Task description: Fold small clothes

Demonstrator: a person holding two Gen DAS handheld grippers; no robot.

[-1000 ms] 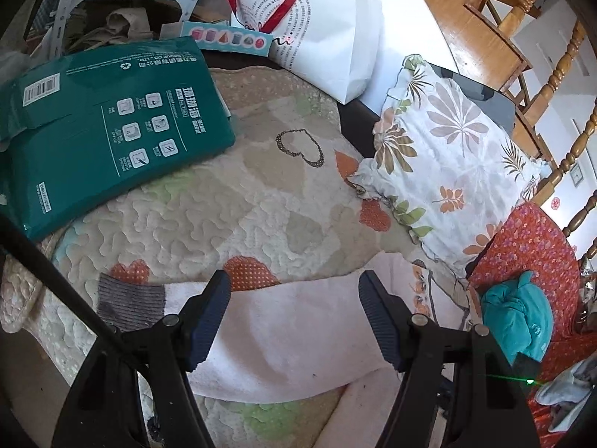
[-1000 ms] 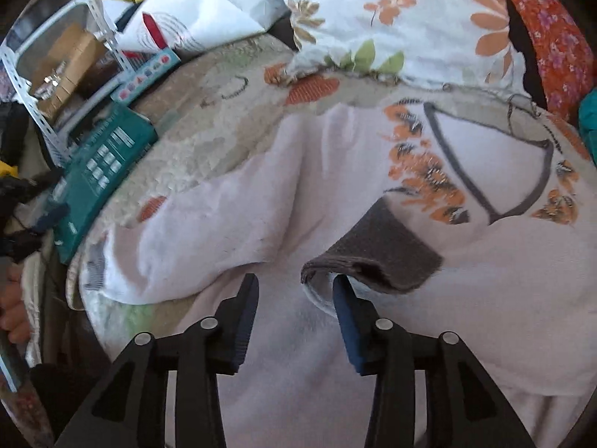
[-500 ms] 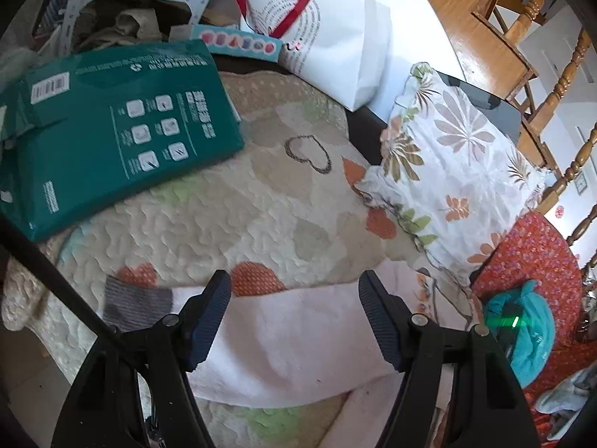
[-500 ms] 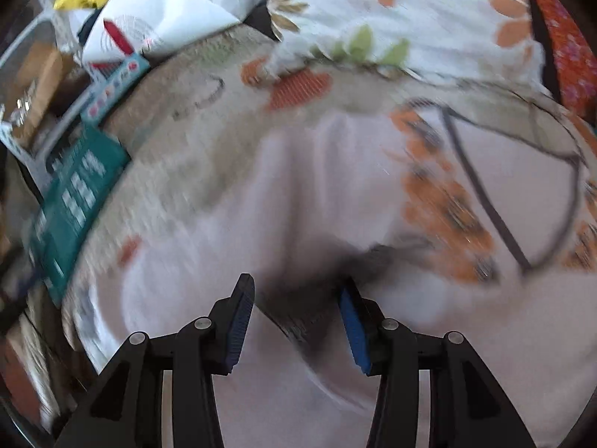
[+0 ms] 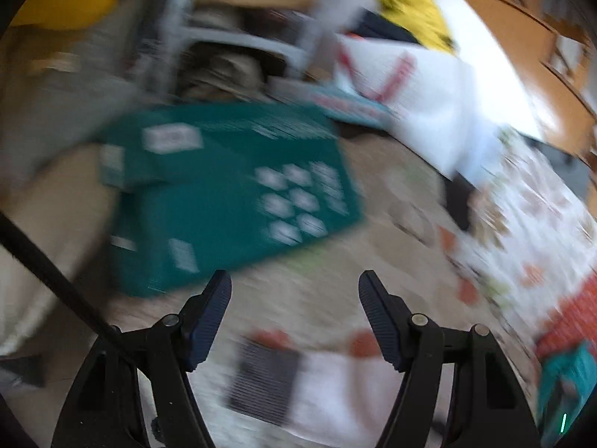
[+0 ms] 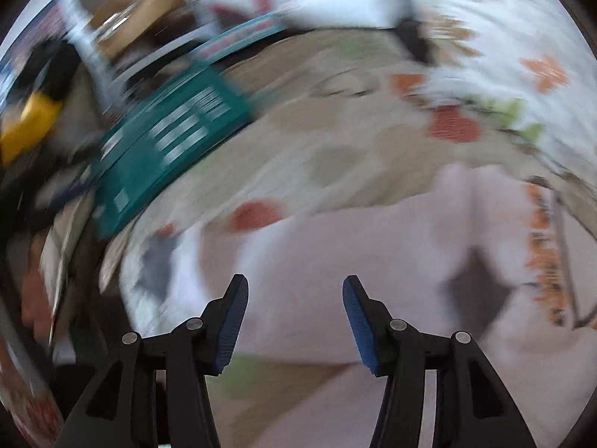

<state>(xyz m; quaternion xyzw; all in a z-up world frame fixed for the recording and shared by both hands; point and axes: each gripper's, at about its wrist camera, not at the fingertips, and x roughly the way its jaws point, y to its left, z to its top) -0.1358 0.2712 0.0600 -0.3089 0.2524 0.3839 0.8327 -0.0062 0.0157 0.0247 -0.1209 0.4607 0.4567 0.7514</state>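
A pale pink small sweater (image 6: 335, 261) with grey cuffs and an orange print lies on a quilted cover (image 6: 317, 156). One sleeve stretches left and ends in a grey cuff (image 6: 156, 265). The other grey cuff (image 6: 477, 291) lies folded onto the body. My right gripper (image 6: 294, 298) is open and empty above the sleeve. In the left wrist view the sleeve (image 5: 335, 388) and its grey cuff (image 5: 265, 384) lie just below my left gripper (image 5: 294, 291), which is open and empty. Both views are blurred by motion.
A green flat package (image 5: 231, 201) lies on the quilt at the left, also in the right wrist view (image 6: 164, 149). A floral pillow (image 5: 541, 231) sits at the right. A white paper bag (image 5: 418, 86) and a metal shelf (image 5: 238, 30) stand behind.
My right gripper let go of the grey cuff, opened wider and swung left over the sleeve. My left gripper tilted up and away, still open; the sleeve now sits lower in its view.
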